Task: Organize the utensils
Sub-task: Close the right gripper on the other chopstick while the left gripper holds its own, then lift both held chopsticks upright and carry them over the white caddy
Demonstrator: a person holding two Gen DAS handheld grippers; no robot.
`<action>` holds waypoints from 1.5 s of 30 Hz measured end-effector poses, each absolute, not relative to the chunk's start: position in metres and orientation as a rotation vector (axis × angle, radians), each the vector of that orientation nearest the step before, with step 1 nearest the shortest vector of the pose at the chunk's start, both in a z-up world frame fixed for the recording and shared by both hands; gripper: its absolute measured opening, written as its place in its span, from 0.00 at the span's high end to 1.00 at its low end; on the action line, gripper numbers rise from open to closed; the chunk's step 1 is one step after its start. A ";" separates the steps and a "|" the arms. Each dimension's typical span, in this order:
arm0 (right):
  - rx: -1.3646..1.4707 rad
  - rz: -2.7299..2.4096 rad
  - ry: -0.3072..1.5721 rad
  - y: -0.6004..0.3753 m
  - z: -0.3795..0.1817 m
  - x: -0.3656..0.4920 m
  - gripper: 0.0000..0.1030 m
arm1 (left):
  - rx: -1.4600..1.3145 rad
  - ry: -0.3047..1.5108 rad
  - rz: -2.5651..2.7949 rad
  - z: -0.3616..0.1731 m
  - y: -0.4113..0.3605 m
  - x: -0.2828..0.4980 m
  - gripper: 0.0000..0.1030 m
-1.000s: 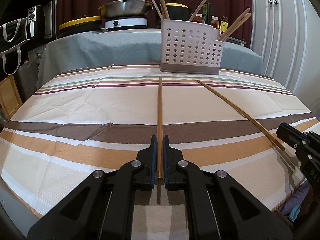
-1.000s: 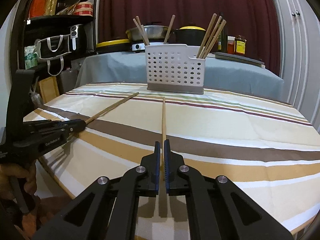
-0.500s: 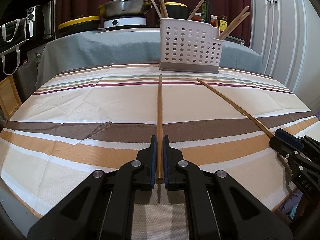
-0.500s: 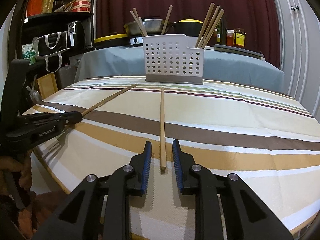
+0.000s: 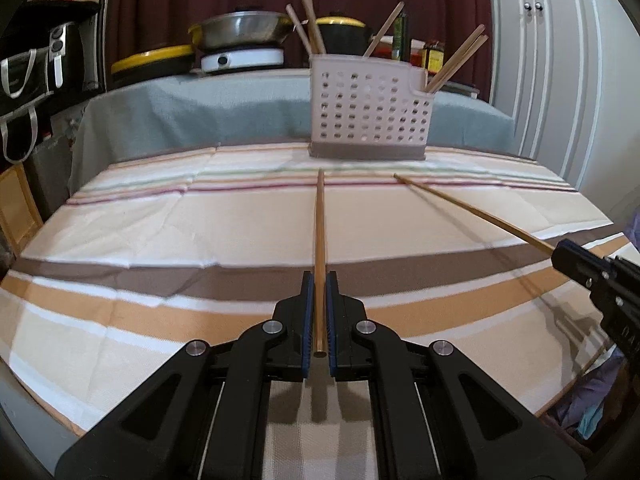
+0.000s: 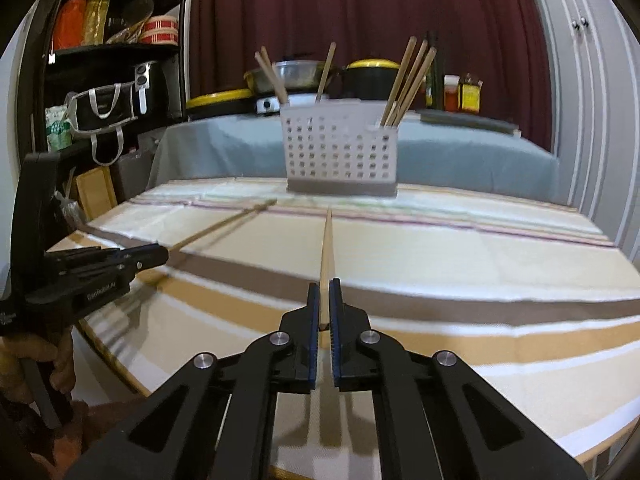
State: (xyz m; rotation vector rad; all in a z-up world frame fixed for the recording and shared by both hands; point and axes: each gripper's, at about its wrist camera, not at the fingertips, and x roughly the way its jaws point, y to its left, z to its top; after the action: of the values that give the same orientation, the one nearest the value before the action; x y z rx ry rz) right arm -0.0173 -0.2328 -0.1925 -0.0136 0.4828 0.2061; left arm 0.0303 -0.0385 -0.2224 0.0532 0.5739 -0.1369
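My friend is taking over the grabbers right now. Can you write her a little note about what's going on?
Left gripper: shut on a chopstick, which points at the basket.
Right gripper: shut on another chopstick, also aimed at the basket.
The basket stands at the far side of the striped table, with several chopsticks in it.
Done: both loose chopsticks are gripped.
Left: carry each one over and drop it into the basket.

The left gripper (image 5: 318,280) has its jaws closed on a chopstick (image 5: 320,240). The right gripper (image 6: 324,288) likewise clamps a second chopstick (image 6: 326,248), both pointing forward.
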 end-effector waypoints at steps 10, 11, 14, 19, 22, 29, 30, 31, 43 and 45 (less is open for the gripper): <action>0.001 0.173 0.378 -0.245 -0.148 -0.026 0.95 | 0.052 0.459 -0.145 -0.176 -0.030 0.014 0.94; 0.002 0.170 0.368 -0.246 -0.143 -0.027 0.95 | 0.046 0.444 -0.147 -0.169 -0.029 0.012 0.94; 0.002 0.162 0.341 -0.247 -0.129 -0.029 0.95 | 0.039 0.401 -0.153 -0.148 -0.028 0.006 0.94; 0.004 0.134 0.305 -0.254 -0.100 -0.031 0.95 | 0.036 0.334 -0.158 -0.111 -0.026 -0.004 0.94; 0.005 0.113 0.326 -0.257 -0.087 -0.025 0.95 | 0.044 0.322 -0.163 -0.094 -0.025 -0.005 0.94; 0.009 0.072 0.384 -0.264 -0.071 -0.003 0.95 | 0.055 0.339 -0.154 -0.081 -0.025 0.013 0.94; 0.011 0.071 0.385 -0.264 -0.069 0.000 0.95 | 0.052 0.338 -0.151 -0.081 -0.025 0.018 0.94; 0.010 0.067 0.385 -0.265 -0.067 0.004 0.95 | 0.049 0.336 -0.149 -0.080 -0.024 0.020 0.94; 0.013 0.073 0.352 -0.267 -0.056 0.049 0.94 | 0.044 0.320 -0.140 -0.075 -0.025 0.057 0.94; 0.010 0.075 0.345 -0.267 -0.055 0.054 0.94 | 0.043 0.320 -0.139 -0.074 -0.025 0.063 0.94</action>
State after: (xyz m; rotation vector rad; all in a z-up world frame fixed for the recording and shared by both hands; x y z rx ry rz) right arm 0.0538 -0.2673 -0.0550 0.0103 0.3453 0.0752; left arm 0.0627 -0.0248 -0.0741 0.0431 0.3205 -0.1391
